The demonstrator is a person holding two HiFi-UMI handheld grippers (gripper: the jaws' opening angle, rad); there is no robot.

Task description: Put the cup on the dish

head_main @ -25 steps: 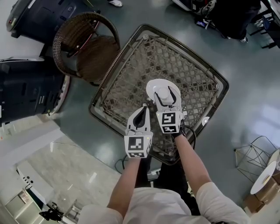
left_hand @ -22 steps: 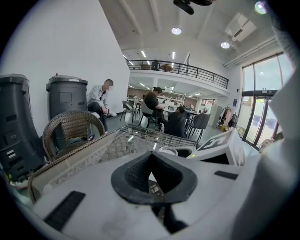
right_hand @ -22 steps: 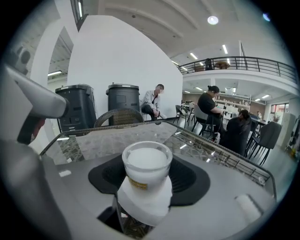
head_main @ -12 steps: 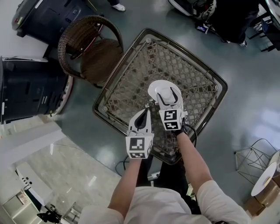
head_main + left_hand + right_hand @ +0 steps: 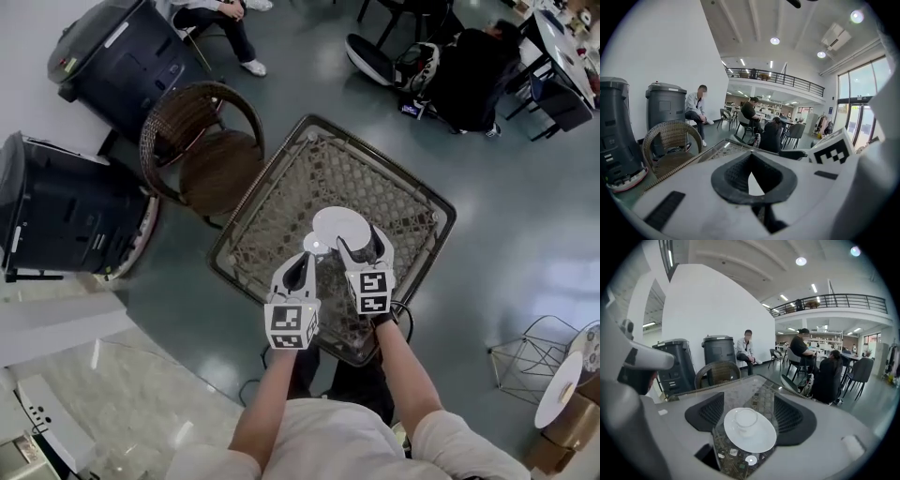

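A white cup [image 5: 746, 418] stands upright on the white dish [image 5: 752, 437], which lies on the glass-topped woven table [image 5: 281, 202]. In the head view the dish [image 5: 339, 228] shows as a white oval and the cup blends into it. My right gripper [image 5: 749, 404] is open and its jaws are still opening. The black pads [image 5: 707, 414] stand off the cup on both sides without touching it. In the head view the right gripper [image 5: 361, 246] sits at the dish's near rim. My left gripper [image 5: 302, 259] hovers just left of it, shut and empty, its tips [image 5: 751, 158] meeting.
A wicker chair [image 5: 202, 141] stands at the table's far left corner. Two dark bins [image 5: 112, 56] [image 5: 66, 206] lie beyond it. People sit at tables further off [image 5: 828, 373]. A wire stand [image 5: 530, 356] is on the floor to the right. A bright light reflection [image 5: 751, 459] shows on the glass.
My right gripper has let go of the cup, widened its jaws and drawn back to the dish's near rim. The head camera has lifted, so more of the room shows.
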